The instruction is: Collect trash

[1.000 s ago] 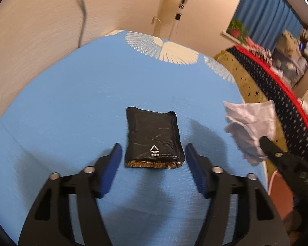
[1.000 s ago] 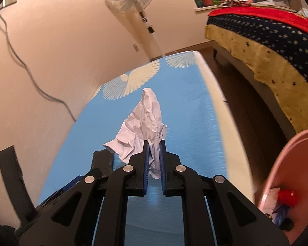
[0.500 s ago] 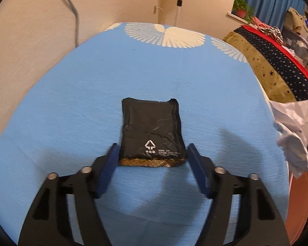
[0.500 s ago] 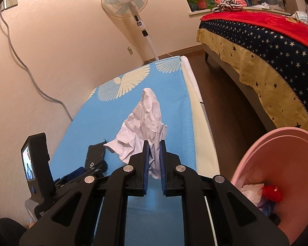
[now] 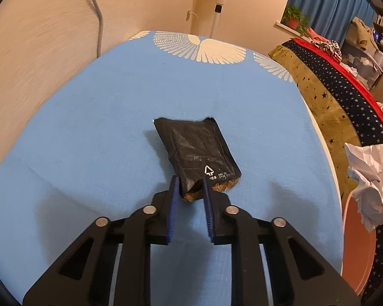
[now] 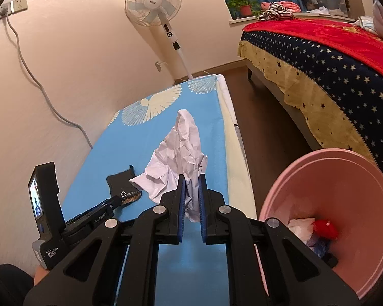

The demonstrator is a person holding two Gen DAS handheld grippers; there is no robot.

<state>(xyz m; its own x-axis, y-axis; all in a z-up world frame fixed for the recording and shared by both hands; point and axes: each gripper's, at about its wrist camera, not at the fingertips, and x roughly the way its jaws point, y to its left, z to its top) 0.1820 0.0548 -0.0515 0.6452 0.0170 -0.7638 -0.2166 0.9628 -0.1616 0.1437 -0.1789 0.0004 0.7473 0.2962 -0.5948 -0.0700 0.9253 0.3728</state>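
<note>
A black snack packet (image 5: 199,150) lies on the blue tablecloth (image 5: 89,127); it also shows in the right wrist view (image 6: 122,187). My left gripper (image 5: 190,186) is shut on its near torn end, which is crumpled between the blue pads. My right gripper (image 6: 191,181) is shut on a crumpled white paper (image 6: 180,150), held above the table's right edge. The paper shows at the right of the left wrist view (image 5: 370,176). A pink bin (image 6: 344,178) stands on the floor to the right, with trash inside.
A wall runs along the table's left side with a hanging cable (image 6: 35,81). A standing fan (image 6: 153,2) is beyond the far end. A bed with a starry cover (image 6: 332,58) is to the right, across a strip of dark floor.
My left gripper has closed from wide open onto the packet's near end, and the packet has turned slightly. My right gripper has carried the paper rightward, so the pink bin shows more.
</note>
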